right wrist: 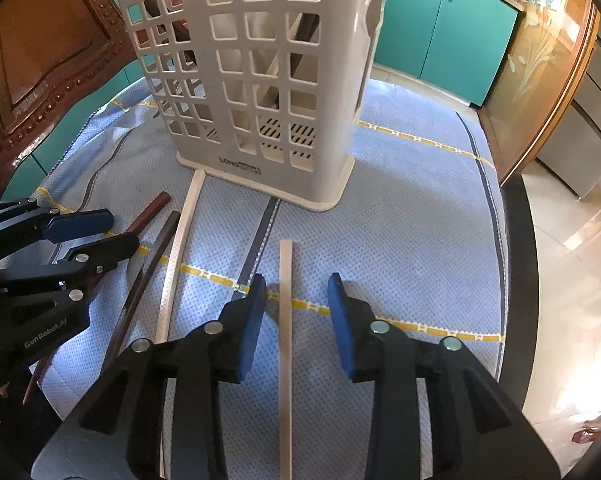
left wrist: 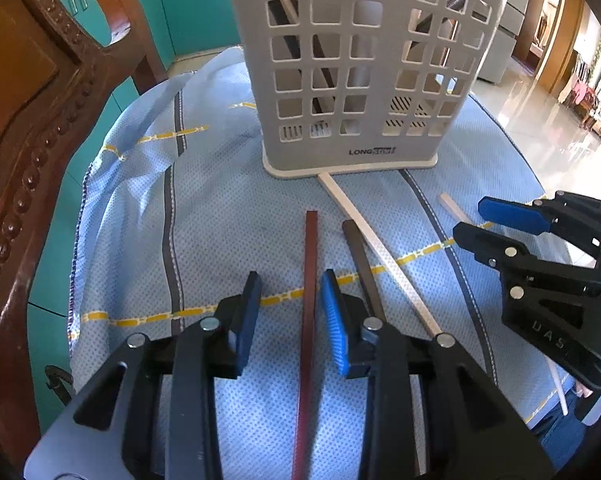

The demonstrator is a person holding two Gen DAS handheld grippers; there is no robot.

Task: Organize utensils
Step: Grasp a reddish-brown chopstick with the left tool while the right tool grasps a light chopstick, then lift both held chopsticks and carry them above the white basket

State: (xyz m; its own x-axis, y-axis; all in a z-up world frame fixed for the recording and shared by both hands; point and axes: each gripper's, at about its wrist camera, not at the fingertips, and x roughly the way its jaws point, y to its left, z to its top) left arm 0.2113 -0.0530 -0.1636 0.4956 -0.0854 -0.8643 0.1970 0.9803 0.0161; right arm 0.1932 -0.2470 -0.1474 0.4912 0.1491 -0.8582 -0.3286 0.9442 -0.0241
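Observation:
A white lattice utensil holder (left wrist: 360, 64) stands on the blue cloth, also in the right wrist view (right wrist: 256, 80), with chopsticks inside. Four chopsticks lie in front of it. My left gripper (left wrist: 290, 312) is open and straddles a reddish-brown chopstick (left wrist: 309, 300). Beside it lie a dark chopstick (left wrist: 362, 268) and a long pale chopstick (left wrist: 376, 248). My right gripper (right wrist: 296, 316) is open and straddles a light wooden chopstick (right wrist: 285, 340). The right gripper shows at the right of the left wrist view (left wrist: 496, 224), and the left gripper at the left of the right wrist view (right wrist: 100, 232).
A blue cloth (left wrist: 220, 200) with yellow and grey stripes covers the round table. A carved wooden chair (left wrist: 40, 120) stands close at the left. Teal cabinets (right wrist: 440, 32) are behind. The table edge (right wrist: 516, 280) drops to a tiled floor on the right.

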